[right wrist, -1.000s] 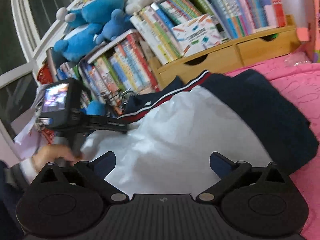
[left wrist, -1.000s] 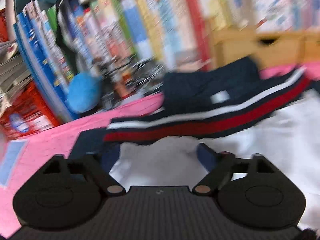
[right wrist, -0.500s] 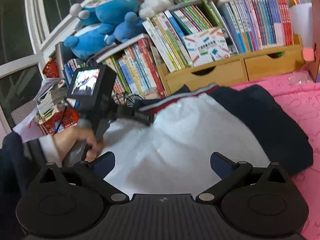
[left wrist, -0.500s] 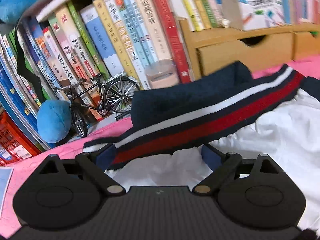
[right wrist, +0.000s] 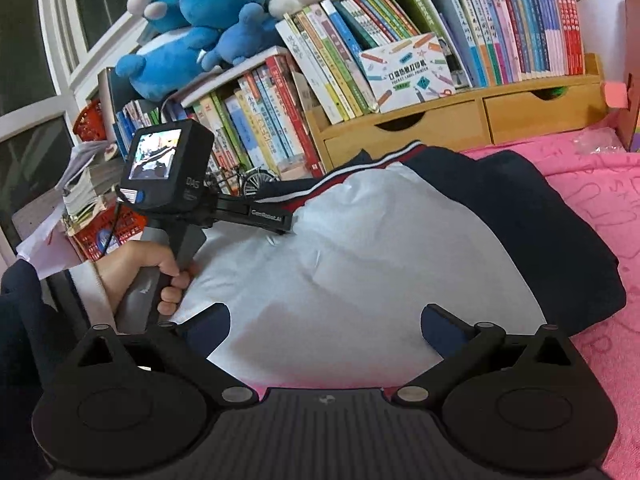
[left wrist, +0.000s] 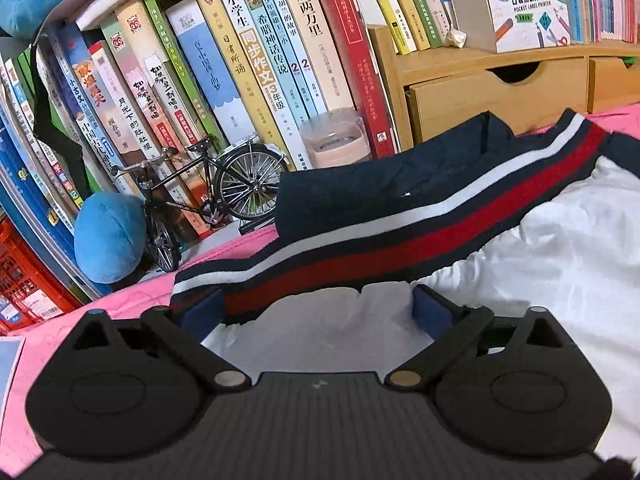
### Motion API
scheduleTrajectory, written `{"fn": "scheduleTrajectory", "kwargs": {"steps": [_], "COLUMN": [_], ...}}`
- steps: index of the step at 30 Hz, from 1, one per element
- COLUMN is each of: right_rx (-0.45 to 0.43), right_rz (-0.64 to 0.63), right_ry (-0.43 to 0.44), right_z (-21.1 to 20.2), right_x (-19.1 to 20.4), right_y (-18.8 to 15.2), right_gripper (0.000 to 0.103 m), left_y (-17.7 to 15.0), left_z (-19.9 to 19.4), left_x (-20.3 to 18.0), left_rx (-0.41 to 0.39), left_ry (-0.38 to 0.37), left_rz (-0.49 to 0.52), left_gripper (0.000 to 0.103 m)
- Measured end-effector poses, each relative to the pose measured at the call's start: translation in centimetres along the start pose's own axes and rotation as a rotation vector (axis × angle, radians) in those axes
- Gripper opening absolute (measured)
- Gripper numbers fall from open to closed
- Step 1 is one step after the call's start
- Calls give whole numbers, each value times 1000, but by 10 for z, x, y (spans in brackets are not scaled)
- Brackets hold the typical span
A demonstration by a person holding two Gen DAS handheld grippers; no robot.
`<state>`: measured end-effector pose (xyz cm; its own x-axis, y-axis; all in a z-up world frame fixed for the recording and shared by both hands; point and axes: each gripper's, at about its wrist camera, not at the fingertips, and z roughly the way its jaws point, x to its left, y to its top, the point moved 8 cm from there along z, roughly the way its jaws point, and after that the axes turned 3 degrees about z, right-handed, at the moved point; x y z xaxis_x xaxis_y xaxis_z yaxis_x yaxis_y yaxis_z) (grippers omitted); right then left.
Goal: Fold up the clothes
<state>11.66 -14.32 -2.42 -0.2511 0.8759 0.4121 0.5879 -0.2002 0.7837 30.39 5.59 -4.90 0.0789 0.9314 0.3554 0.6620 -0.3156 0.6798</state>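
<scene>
in the right wrist view, at nine o'clock, a person's left hand [right wrist: 140, 268] wraps the grey handle of the left tool [right wrist: 290, 222], sleeve cuff at the wrist. the tool's arm reaches out level toward three o'clock, its tip over the striped hem of the garment [right wrist: 380, 248], with its camera block and small lit screen standing above the hand. its jaws have just been opening and stand wide.

in the left wrist view the left tool [left wrist: 316, 306] points downward, its blue pads [left wrist: 200, 312] far apart. between them lie the white lining and the near edge of the striped hem [left wrist: 400, 236], navy, white and red; the left pad is at the hem's end, but whether either pad touches cloth i cannot tell. the hem runs from eight o'clock up toward two o'clock, with the white lining filling the three to five o'clock part of the view.

past the hem, at twelve o'clock, stand a small model bicycle [left wrist: 200, 200], a row of books [left wrist: 248, 60] and a wooden drawer unit [left wrist: 500, 92].

the right tool [right wrist: 326, 326] is also spread wide, gripping nothing, and hovers at the garment's near edge. the white lining lies ahead of it at twelve o'clock, the navy outer cloth folded around toward two and three o'clock. all of it rests on a pink cover [right wrist: 600, 200], which shows at three to four o'clock. blue plush toys [right wrist: 192, 32] sit on the books at eleven o'clock.
</scene>
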Motion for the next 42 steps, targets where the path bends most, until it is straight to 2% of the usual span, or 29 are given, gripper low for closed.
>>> {"fn": "scheduleTrajectory", "kwargs": {"steps": [4,6,9,13,16,18,20,21,22,23,25,26,27,30,31,33,35,38,39,42], "right_rx": [42,55,55,24,7,4,23,45,78,112,138,150,156,177,176,137,97,73,74,73], "right_rz": [-2,12,29,17,-200,-506,-843,-1000,-1105,-1207,-1280,-1314,-1339,-1346,-1331,-1301,-1269,-1274,-1287,-1367], "right_ry": [6,9,17,60,135,99,62,40,21,2,14,21,-4,1,18,44,71,108,119,119], "right_z": [7,10,10,4,-12,-24,-29,-27,-21,-15,-5,0,8,25,27,23,17,7,4,-2], "right_x": [1,-1,-4,2,31,58,80,86,88,89,95,97,96,91,90,88,86,84,84,81], "right_y": [-3,-4,-4,-2,-6,-17,-37,-48,-57,-66,-64,-63,-60,-53,-49,-42,-32,-23,-23,-31], "right_gripper": [103,103,103,103,101,100,94,85,70,66,61,51,37,29,29,28,28,28,28,31], "left_y": [2,3,-4,-33,-73,-96,-121,-129,-134,-140,-146,-147,-146,-140,-137,-130,-121,-113,-112,-110], "left_z": [0,-15,-56,-121,-174,-197,-214,-219,-221,-222,-221,-219,-215,-199,-196,-188,-180,-166,-162,-150], "left_x": [3,4,16,16,9,-7,-25,-36,-45,-53,-69,-77,-82,-99,-101,-106,-111,-118,-118,-117], "left_rx": [38,20,-53,-155,-229,-284,-337,-354,-365,-376,-397,-406,-412,-426,-426,-426,-428,-414,-400,-359], "left_ry": [14,20,33,51,23,26,36,37,32,26,3,-15,-24,-25,-39,-69,-73,-75,-72,-63], "left_rz": [-34,8,107,212,331,438,569,622,660,698,754,770,785,841,836,824,819,828,826,821], "left_gripper": [103,100,100,101,102,103,103,103,103,103,103,103,103,102,98,96,87,57,40,33]}}
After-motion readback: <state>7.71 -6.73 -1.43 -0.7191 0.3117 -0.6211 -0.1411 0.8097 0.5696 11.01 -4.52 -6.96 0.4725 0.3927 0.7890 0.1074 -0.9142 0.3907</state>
